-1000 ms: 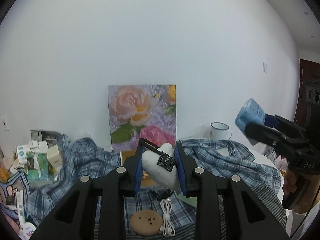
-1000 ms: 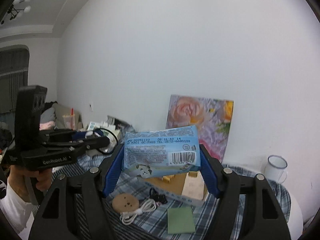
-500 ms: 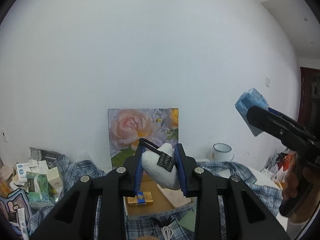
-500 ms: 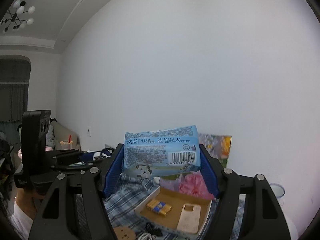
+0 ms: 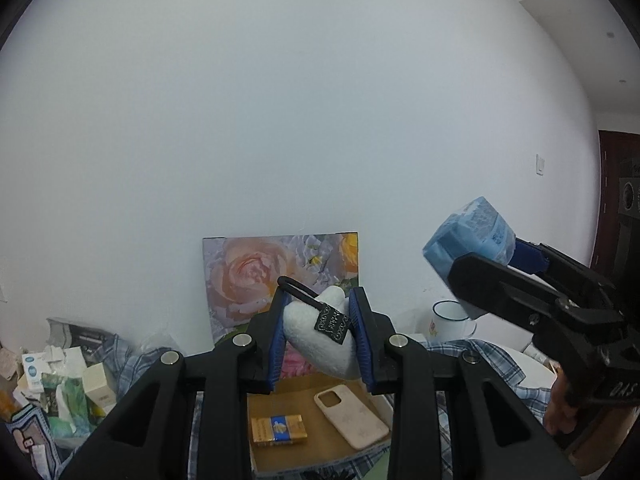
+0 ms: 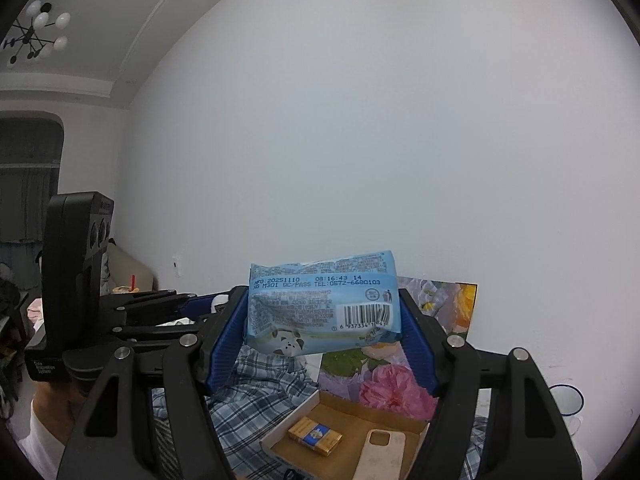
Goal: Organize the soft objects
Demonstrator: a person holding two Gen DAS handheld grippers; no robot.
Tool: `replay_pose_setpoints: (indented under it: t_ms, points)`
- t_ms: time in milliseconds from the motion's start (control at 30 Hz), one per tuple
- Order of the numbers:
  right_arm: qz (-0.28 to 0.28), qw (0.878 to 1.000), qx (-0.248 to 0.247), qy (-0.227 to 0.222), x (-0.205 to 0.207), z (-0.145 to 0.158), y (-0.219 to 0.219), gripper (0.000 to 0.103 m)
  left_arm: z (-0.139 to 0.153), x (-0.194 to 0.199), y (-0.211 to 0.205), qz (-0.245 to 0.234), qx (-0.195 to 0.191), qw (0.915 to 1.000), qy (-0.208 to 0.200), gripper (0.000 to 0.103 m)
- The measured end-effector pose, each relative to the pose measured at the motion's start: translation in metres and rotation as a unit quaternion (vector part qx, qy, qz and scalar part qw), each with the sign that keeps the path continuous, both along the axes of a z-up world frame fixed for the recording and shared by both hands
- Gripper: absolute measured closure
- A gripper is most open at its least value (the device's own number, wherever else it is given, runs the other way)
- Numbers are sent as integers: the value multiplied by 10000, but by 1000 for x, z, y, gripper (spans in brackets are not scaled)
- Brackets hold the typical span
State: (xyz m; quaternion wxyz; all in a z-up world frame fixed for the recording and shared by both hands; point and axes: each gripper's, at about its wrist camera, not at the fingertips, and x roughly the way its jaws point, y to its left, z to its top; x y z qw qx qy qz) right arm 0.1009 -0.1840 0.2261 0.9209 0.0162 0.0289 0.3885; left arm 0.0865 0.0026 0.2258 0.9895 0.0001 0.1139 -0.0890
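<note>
White wall now fills most of both wrist views, and the cardboard tray [image 5: 320,432], with its gold box [image 5: 279,430] and phone case [image 5: 352,416], sits lower in each than a second ago, so both hands have lifted. Above the tray, the left gripper [image 5: 320,338] has its jaws clamped on the white plush heart [image 5: 316,344], and up to the tray's right the right gripper [image 6: 322,322] has its jaws clamped on the blue tissue pack [image 6: 324,304]. Both soft things look picked, with placing them still ahead.
</note>
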Motion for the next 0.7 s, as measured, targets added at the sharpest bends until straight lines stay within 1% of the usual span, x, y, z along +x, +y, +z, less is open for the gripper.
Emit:
replay_pose_setpoints:
  t_ms: [167,233,333,567,700]
  points:
    - [-42,10000,8,49,15,-2,2,33,-1,20,-4,6,28,10000,-5,71]
    - [-88,9999,20,85,23,-4,3,33,-5,30,-4,44,28,10000,53,71]
    - [-113,9998,18,163,32,-11,5,33,-20,47,-2,85,26,9996,256,71]
    - [-177,9991,-128,354,56,-34,16,33,-67,79,3,162,17,9968,789,71]
    - [-115,9987,-118,486,65,-43,22,33,-82,92,1,253,91,9953,930,71]
